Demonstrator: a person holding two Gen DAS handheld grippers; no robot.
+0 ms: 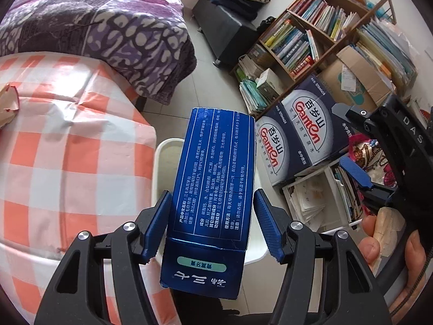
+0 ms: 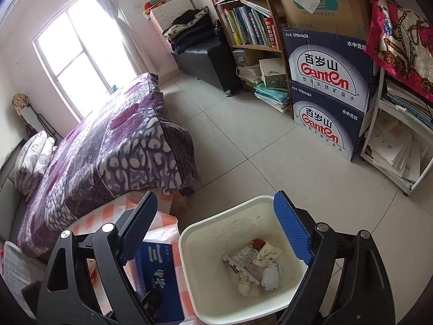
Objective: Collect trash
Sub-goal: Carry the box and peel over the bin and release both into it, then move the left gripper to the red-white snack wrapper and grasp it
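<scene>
My left gripper (image 1: 212,197) is shut on a long blue toothpaste box (image 1: 213,184), with a pad pressed against each long side. The box hangs over the white waste bin (image 1: 165,157), beside the table's corner. In the right wrist view my right gripper (image 2: 215,197) stands open and empty above the same bin (image 2: 189,243), which holds crumpled paper and wrappers (image 2: 257,265). The blue box (image 2: 157,273) shows at the lower left there, just left of the bin's rim. At the right edge of the left wrist view are the right gripper's fingers (image 1: 354,173) and the hand (image 1: 379,238) holding it.
A table with an orange-checked cloth (image 1: 67,149) stands left of the bin. Behind it is a bed with a purple blanket (image 2: 108,149). Two stacked Ganten water cartons (image 2: 327,89), a bookshelf (image 2: 243,21) and a white rack of papers (image 2: 397,146) line the right wall. Between them is tiled floor (image 2: 243,140).
</scene>
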